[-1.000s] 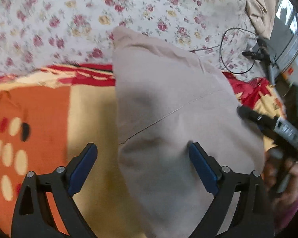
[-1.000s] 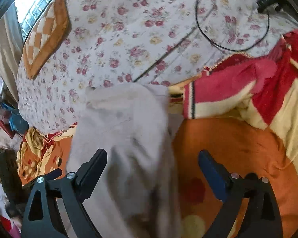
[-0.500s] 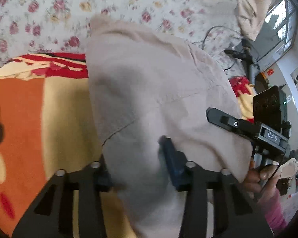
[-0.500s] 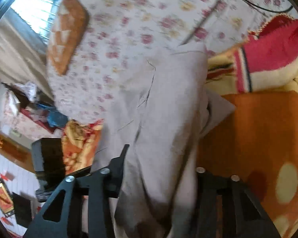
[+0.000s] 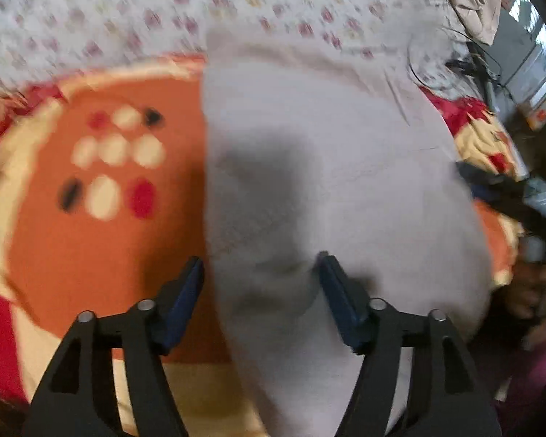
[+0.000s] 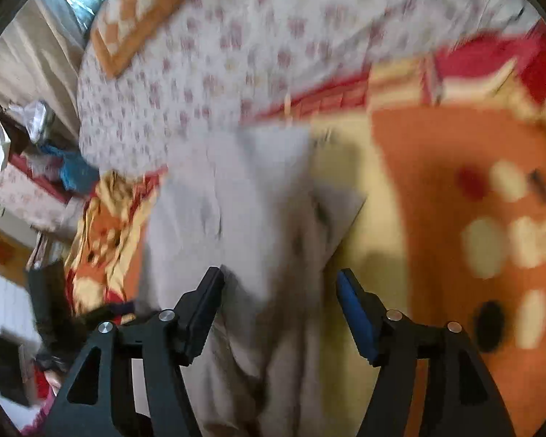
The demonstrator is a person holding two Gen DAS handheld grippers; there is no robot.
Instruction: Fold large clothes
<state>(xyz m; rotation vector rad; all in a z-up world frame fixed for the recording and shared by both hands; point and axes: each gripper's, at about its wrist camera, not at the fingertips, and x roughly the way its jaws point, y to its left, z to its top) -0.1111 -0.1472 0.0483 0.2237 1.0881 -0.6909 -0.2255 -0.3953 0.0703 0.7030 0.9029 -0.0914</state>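
While both views blur, the beige garment [image 5: 338, 189] lies on the orange blanket [image 5: 102, 247] over the bed. The left gripper [image 5: 260, 284] and right gripper [image 6: 280, 302] are opening, cloth between their jaws, pads seemingly clear.

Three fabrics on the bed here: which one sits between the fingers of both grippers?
The plain beige garment, unpatterned. The orange blanket with pale ovals lies under it, and the floral bedsheet lies farther off.

Left claw [image 5: 260, 291] opening over beige garment [image 5: 327, 182] — cloth between its jaws, unpinched.
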